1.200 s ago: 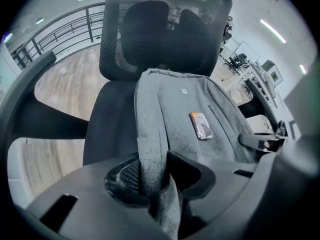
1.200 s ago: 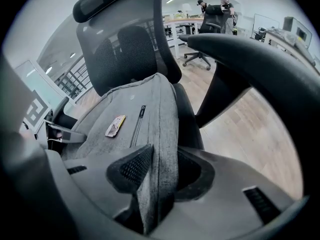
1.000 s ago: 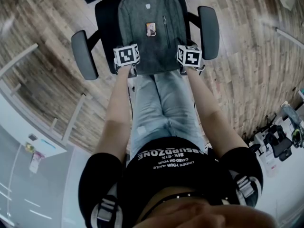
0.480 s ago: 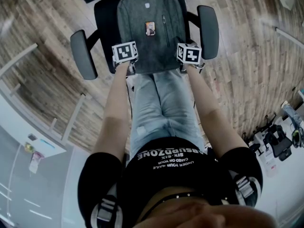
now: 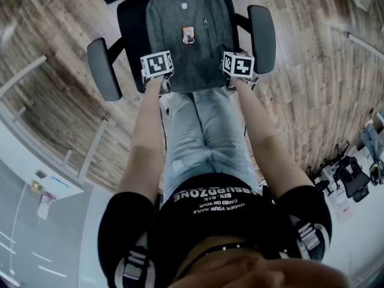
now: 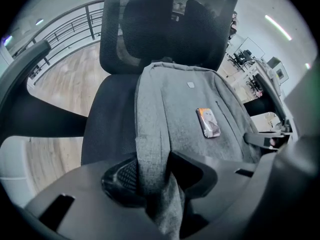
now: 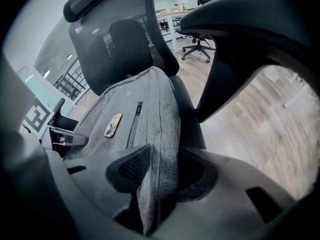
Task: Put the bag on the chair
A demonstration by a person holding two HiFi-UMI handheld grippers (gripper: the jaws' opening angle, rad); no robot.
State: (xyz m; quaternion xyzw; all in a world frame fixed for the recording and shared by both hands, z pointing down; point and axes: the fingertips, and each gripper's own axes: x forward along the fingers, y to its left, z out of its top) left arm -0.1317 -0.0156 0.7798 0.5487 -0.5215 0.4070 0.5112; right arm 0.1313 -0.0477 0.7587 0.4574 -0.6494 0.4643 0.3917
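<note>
A grey backpack (image 5: 186, 35) with a small orange tag lies on the seat of a black office chair (image 5: 102, 71), its top against the backrest. My left gripper (image 5: 158, 77) is at the bag's near left corner, my right gripper (image 5: 239, 75) at the near right corner. In the left gripper view the bag (image 6: 190, 104) runs up to the backrest (image 6: 150, 29). The left gripper (image 6: 152, 176) has just been opening, with a fold of grey fabric still between the jaws and touching both. In the right gripper view the right gripper (image 7: 155, 174) is shut on the bag's (image 7: 145, 114) side seam.
The chair's two armrests (image 5: 263, 29) flank the bag. The person's legs (image 5: 204, 131) stand against the seat's front edge. Wooden floor (image 5: 312, 71) lies all round. A white desk (image 5: 36, 179) is at the left, and equipment (image 5: 351, 179) at the right.
Both grippers and the bag's near edge have crept slightly away from the person. The chair has shifted a little to the left in the head view.
</note>
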